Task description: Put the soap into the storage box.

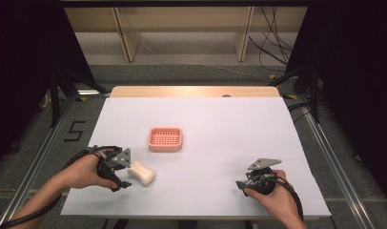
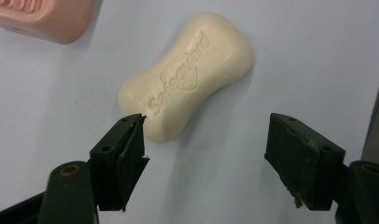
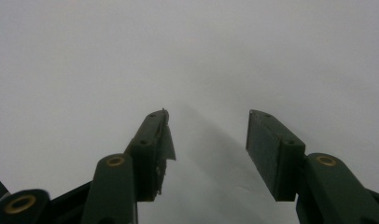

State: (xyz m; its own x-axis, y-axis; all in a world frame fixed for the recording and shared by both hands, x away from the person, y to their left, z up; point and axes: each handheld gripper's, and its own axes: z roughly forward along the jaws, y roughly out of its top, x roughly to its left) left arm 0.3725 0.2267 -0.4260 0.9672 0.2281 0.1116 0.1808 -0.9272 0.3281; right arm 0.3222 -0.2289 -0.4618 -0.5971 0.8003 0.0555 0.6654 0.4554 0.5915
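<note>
The high view is evenly lit from above: the white table cover (image 1: 206,143) is bright, while the room's left and right edges fall into near-black. Detail there is soft and a little grainy. Shadows on the cover are faint and short — a thin one hugs the soap bar (image 1: 142,173) and the pink dish (image 1: 165,139).

The left gripper view is sharper; the soap's embossed lettering reads clearly, a soft shadow lying along the bar's lower right side. Its black jaws are slightly blurred.

The right gripper view is dim and grey, darkening toward the corners — the surface is featureless, with a hazy shadow between the jaws.
</note>
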